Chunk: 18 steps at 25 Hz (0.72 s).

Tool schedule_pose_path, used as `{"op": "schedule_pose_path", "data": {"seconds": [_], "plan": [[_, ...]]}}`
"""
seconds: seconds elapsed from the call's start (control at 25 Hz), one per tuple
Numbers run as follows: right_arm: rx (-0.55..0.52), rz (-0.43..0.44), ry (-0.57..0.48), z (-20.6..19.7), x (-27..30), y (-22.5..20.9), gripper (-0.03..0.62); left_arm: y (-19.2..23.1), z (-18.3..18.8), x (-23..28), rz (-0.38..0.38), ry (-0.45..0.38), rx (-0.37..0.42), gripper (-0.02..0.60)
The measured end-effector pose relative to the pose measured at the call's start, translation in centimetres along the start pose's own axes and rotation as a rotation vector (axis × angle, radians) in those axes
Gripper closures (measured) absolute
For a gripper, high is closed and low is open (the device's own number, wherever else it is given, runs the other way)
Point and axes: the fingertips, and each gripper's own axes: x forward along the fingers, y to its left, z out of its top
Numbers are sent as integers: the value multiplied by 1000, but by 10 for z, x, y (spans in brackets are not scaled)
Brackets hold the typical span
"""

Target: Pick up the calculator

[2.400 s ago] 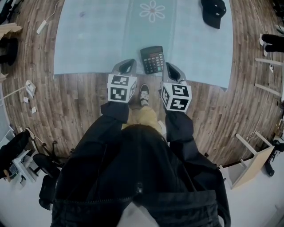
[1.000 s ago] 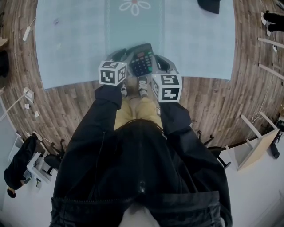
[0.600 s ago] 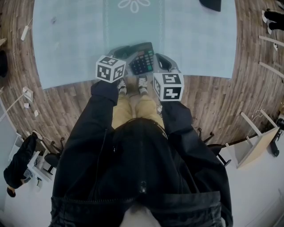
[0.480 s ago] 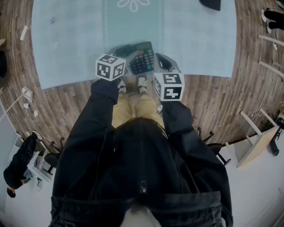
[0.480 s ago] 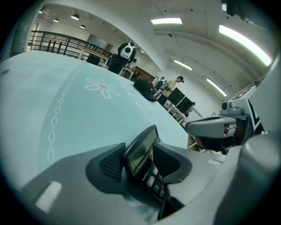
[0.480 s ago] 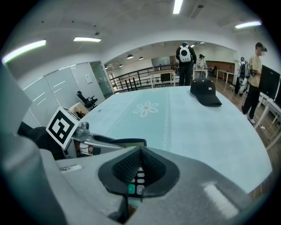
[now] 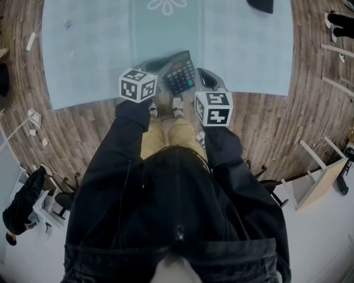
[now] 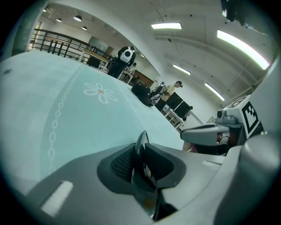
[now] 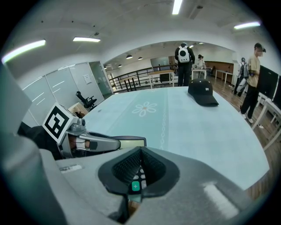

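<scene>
Jaws of the left gripper [image 8: 140, 165] closing, with the thin edge of the calculator [image 8: 141, 139] standing between the two ribbed pads. Both pads look to be on it. Little else of the calculator shows in the left gripper view.

Right gripper [image 9: 139, 169]: jaws nearly together, clamped on the calculator's opposite edge. Keys show in the narrow gap between the pads, among them a green plus key [image 9: 135, 186]. Past the jaws the pale display [image 9: 127, 141] lies face up, and the left gripper reaches in to it from the far side.

Head view: calculator held between the two grippers, one on each long side, keys up, its top end turned a little to the left. Marker cube [image 7: 138, 84] of the left gripper sits just left of it, marker cube [image 7: 213, 108] of the right gripper just right of it and nearer the person. Whether the underside is clear of the surface I cannot tell.

Below lies a pale teal mat [image 7: 88, 50] on a wood floor [image 7: 260, 127]; the calculator is over the mat's near edge. Two shoes [image 7: 177, 105] stand just behind that edge, between the cubes. A white flower pattern [image 7: 167, 5] marks the mat farther out. A black cap [image 9: 203, 92] rests on the mat well apart from the calculator, toward the far right.

Black jacket sleeves [image 7: 127, 138] run from the cubes back to the person.
</scene>
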Motion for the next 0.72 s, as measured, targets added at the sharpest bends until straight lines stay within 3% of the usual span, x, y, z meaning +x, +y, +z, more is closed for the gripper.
{"op": "schedule_pose_path", "data": {"seconds": [0.32, 0.72], "plan": [[5, -15, -36, 5, -20, 0, 592, -21, 2, -17, 28, -44, 7, 529], [-1, -27, -121, 24, -59, 11, 592, -45, 27, -52, 123, -114, 95, 531]]}}
